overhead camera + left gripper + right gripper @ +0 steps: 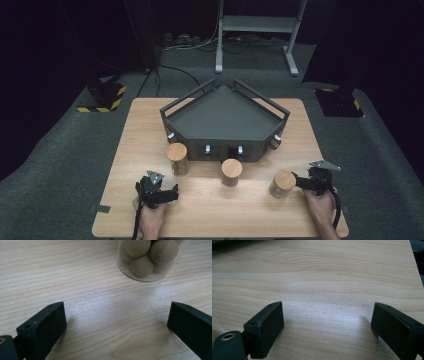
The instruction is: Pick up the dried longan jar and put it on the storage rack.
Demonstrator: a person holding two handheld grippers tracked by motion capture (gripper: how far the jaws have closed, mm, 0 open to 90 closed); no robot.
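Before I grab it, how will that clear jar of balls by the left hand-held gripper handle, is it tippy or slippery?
The jar looks tall and narrow with a wooden lid, so a high push could probably tip it. Its clear smooth wall may be slippery between the jaws. The balls inside look loose and may shift when it tilts.

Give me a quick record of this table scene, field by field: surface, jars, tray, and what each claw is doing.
surface: wooden table
jars: three clear jars with wooden lids, left jar, middle jar, right jar
jar contents: round tan balls, seen in the left gripper view
tray: dark five-sided tray, behind the jars, nothing visible on it
left claw: open, holding nothing, near the left jar
right claw: open, holding nothing, close beside the right jar
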